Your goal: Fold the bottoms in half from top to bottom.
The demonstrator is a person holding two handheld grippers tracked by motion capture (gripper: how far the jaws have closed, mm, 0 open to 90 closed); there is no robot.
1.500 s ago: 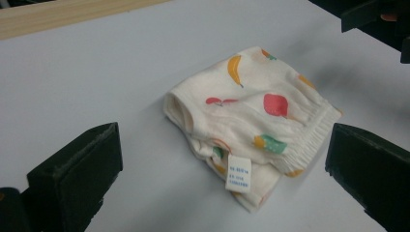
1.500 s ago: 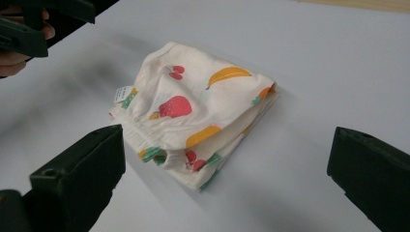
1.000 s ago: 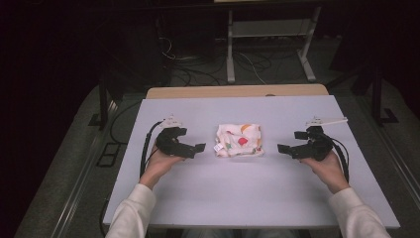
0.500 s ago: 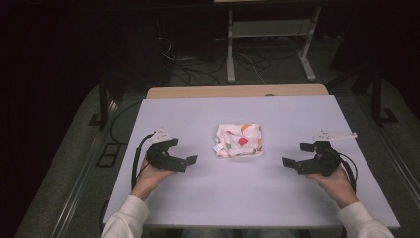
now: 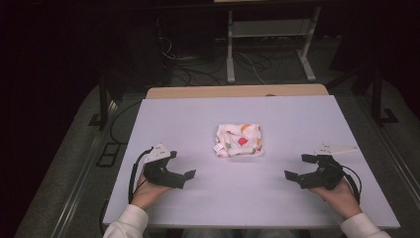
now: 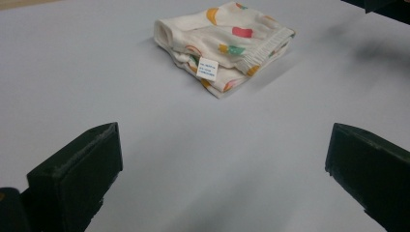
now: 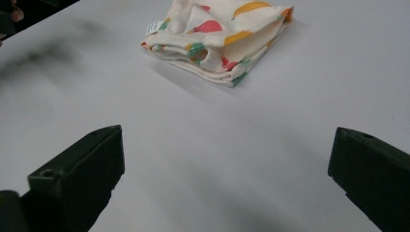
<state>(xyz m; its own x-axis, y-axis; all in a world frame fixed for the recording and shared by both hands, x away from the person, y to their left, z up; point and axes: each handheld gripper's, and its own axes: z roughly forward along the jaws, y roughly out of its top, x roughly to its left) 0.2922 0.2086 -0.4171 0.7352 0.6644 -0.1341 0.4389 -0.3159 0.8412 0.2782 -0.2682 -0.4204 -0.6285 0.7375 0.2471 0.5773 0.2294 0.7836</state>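
High view shows a folded, soft cream garment point(image 5: 239, 140) printed with fruit shapes lying mid-table on the smooth pale tabletop point(image 5: 198, 119), well apart from the left gripper point(image 5: 182, 168) and right gripper point(image 5: 298, 167), both spread wide, holding nothing.

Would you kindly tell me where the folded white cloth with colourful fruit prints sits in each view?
High view: folded white fruit-print cloth at table centre.
Left gripper view: upper middle, beyond the open jaws.
Right gripper view: top centre.
Shared landmark: its small white care label.
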